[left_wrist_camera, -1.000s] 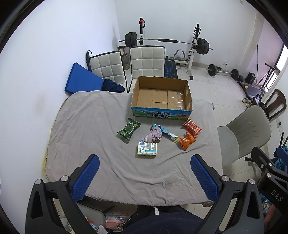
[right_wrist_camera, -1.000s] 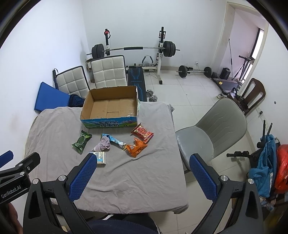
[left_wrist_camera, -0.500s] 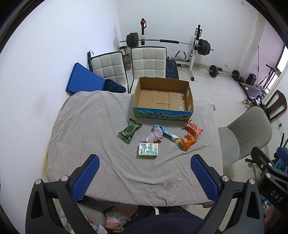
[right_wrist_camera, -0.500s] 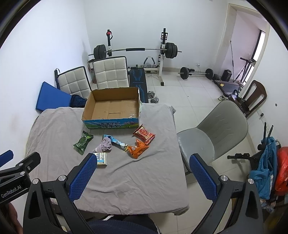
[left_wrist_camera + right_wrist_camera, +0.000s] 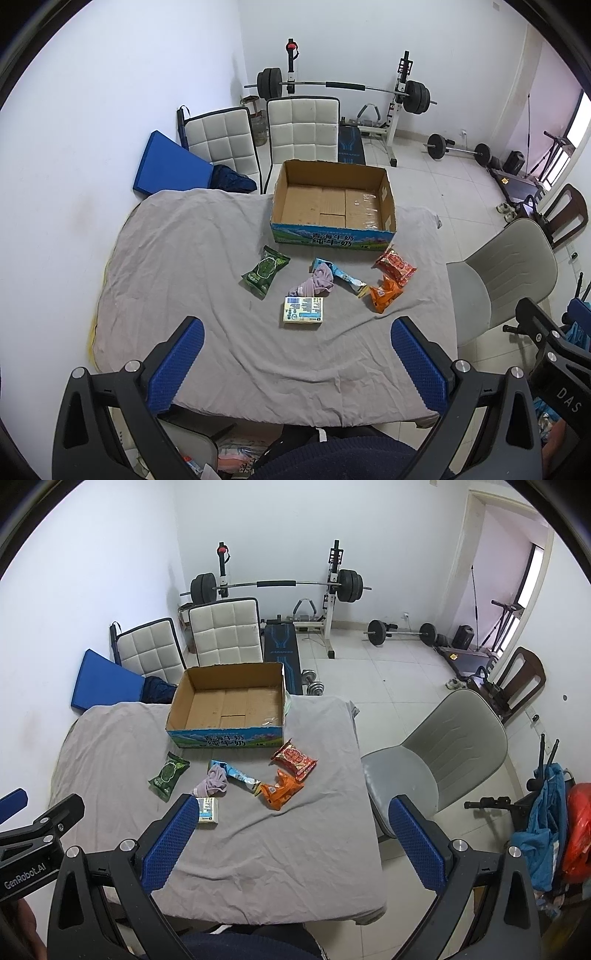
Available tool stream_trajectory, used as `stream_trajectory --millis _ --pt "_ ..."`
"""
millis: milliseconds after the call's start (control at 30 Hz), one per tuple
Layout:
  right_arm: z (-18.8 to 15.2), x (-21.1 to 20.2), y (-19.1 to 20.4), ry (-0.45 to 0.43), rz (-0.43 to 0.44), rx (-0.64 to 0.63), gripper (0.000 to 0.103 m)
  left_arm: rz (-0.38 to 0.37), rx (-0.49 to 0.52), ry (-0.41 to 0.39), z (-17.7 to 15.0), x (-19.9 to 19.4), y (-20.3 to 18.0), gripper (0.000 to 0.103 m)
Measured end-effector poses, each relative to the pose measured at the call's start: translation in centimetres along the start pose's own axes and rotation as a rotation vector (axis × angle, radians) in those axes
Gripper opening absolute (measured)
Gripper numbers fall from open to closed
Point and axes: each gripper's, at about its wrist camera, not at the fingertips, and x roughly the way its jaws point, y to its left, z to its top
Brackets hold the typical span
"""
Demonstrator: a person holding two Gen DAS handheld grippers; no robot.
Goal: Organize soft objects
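While our left gripper [image 5: 297, 354] and right gripper [image 5: 291, 832] hang wide apart and empty above the table [image 5: 184, 258], the box [image 5: 334, 201] sits open; packets [image 5: 265, 272] and cloth [image 5: 316, 282] lie just before it.

I note matt, wrinkled grey cloth over the table [image 5: 184, 258]. Cardboard box [image 5: 332, 201]: plain brown paper inside, printed outer face. Red snack packet [image 5: 395, 261] and green packet [image 5: 265, 271]: glossy plastic film. Lilac cloth [image 5: 317, 282]: soft, crumpled.
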Motion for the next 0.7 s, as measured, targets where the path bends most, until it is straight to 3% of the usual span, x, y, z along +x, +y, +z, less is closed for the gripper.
stream_trajectory --millis 700 --pt "1.7 1.4 0.4 0.005 0.015 -0.01 0.103 0.002 -0.001 0.002 0.7 0.2 -0.1 0.103"
